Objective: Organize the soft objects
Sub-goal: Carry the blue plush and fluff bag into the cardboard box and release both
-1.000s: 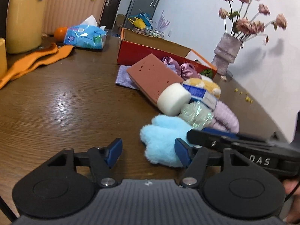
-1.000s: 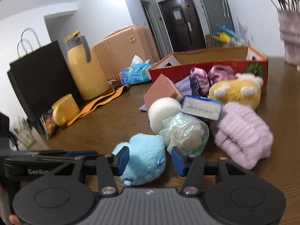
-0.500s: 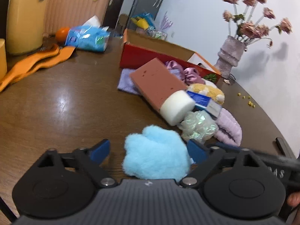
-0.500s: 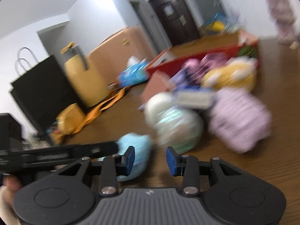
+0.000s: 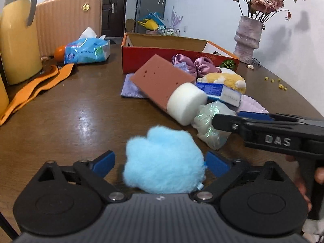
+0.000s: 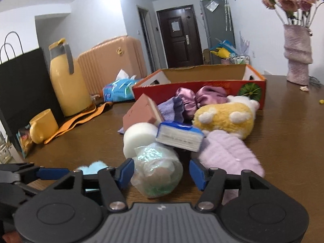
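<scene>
Blue fluffy toy sits right between the blue pads of the left gripper, low on the wooden table; the jaws are spread wide, the left pad apart from the fur and the right pad just beside it, whether it touches I cannot tell. From the toy's 1 o'clock comes the iridescent wrapped bundle, and the right gripper is on it: its jaws stand spread either side of the bundle, pads near the wrap with no squeeze showing. In the left wrist view that gripper's black body crosses in from 3 o'clock, lying over the bundle's upper edge.

Behind the bundle, at 12 o'clock in the right wrist view, the pile: a white foam cylinder touching it, a blue and white small box resting on top, a lilac fuzzy cloth at 2 o'clock, a yellow plush beyond that. The brown sponge block leans tilted on the white cylinder, purple satin scrunchies behind it, and the red cardboard box stands open at the far side of the heap
</scene>
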The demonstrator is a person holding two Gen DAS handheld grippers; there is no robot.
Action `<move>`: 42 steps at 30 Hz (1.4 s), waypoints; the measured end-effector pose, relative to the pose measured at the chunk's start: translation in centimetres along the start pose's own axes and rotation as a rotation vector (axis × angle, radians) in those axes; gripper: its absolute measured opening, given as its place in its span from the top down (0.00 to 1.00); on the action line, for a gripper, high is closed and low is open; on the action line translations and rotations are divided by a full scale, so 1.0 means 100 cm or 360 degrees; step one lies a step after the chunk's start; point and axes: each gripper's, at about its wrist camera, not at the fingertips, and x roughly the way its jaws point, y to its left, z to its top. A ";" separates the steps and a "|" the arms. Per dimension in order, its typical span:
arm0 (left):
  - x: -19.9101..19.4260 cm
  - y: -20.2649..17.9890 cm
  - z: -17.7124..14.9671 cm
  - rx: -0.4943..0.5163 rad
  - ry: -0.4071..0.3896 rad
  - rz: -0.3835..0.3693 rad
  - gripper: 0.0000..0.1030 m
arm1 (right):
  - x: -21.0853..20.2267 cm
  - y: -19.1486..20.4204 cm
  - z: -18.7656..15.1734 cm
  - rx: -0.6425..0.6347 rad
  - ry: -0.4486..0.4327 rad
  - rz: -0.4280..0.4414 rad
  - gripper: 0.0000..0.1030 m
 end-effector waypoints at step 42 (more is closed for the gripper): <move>-0.100 -0.035 0.023 0.0214 -0.0525 0.0085 0.62 | -0.147 0.002 -0.010 -0.0164 -0.0411 -0.0197 0.68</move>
